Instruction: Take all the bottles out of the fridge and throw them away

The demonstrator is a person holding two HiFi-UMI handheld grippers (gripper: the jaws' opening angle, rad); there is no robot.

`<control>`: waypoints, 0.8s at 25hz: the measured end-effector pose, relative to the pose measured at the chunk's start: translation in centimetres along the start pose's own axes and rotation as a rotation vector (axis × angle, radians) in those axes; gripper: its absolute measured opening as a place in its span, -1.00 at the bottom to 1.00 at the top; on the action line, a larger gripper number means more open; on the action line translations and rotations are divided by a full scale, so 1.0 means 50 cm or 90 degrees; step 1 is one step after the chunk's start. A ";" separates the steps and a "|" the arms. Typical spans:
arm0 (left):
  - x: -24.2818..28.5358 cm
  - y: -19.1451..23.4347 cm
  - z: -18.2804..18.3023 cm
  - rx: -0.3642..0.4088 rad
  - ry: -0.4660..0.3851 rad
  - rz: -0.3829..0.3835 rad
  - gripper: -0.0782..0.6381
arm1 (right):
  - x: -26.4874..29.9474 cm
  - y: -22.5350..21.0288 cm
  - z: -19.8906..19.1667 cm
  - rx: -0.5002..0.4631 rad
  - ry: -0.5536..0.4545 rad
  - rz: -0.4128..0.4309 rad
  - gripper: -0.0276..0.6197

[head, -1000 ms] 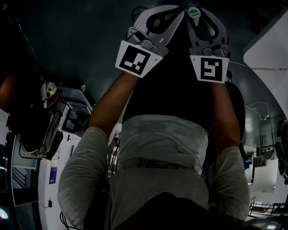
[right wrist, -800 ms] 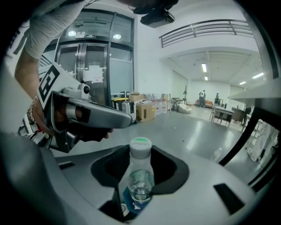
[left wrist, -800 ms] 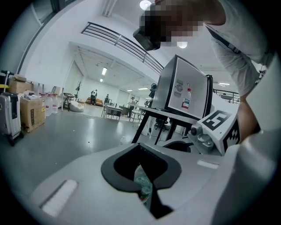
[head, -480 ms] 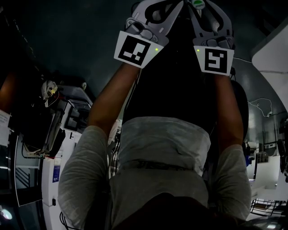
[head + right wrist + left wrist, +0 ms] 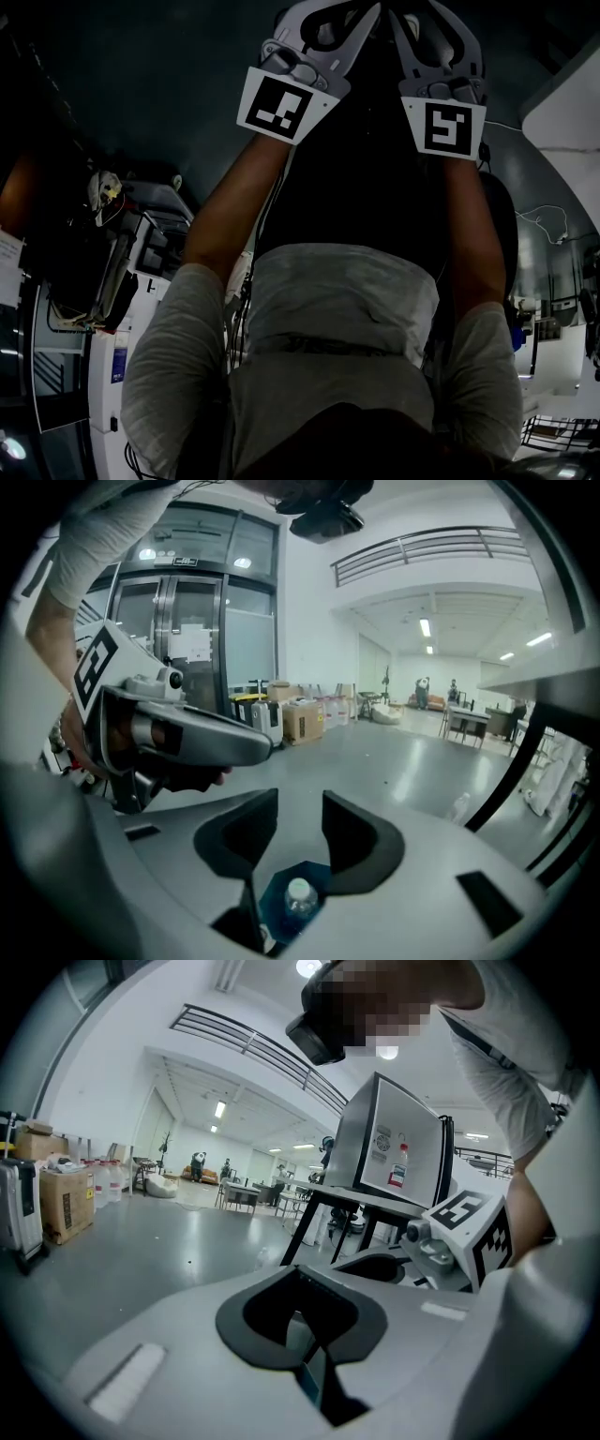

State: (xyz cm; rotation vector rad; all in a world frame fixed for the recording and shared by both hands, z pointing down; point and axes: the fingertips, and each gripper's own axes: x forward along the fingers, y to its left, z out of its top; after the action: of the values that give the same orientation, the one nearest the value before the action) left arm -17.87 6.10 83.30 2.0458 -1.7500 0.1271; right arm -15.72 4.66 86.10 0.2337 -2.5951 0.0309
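In the right gripper view my right gripper [image 5: 300,822] stands open, and bare floor shows between its dark pads. Low in the gap between the fingers a clear bottle [image 5: 298,895] with a white cap shows cap-up, ringed by something blue [image 5: 274,904]; whether that is a bin I cannot tell. My left gripper [image 5: 302,1321] has its pads together with nothing between them. A silver fridge [image 5: 389,1147] stands on a black table. The dim head view shows both grippers held out side by side, left gripper [image 5: 323,23] and right gripper [image 5: 433,23].
Another clear bottle [image 5: 458,806] stands on the grey floor beside a black table leg [image 5: 525,771]. Cardboard boxes [image 5: 302,720] and suitcases [image 5: 17,1218] stand along the hall's edges. The floor between is wide and open.
In the head view both grippers sit slightly higher in the picture. A green-and-white thing seen at the right gripper's fingers has gone past the top edge. The jaws stand as before.
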 end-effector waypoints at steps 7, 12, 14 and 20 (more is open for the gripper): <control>-0.011 -0.012 0.029 -0.003 -0.004 -0.003 -0.76 | -0.021 0.002 0.063 0.038 -0.035 0.006 -0.55; -0.018 -0.015 0.082 -0.003 -0.015 0.006 -0.76 | -0.050 -0.011 0.132 0.071 -0.069 0.004 -0.61; -0.027 -0.019 0.108 -0.007 -0.020 0.011 -0.76 | -0.068 -0.017 0.163 0.081 -0.081 0.000 -0.62; -0.054 -0.037 0.217 -0.002 -0.044 0.009 -0.76 | -0.119 -0.041 0.264 0.083 -0.102 -0.007 -0.67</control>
State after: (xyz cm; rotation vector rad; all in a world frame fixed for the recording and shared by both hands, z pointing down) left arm -18.95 4.56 72.13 2.0588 -1.8060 0.0583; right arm -17.04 2.71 71.67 0.3096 -2.7543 0.1856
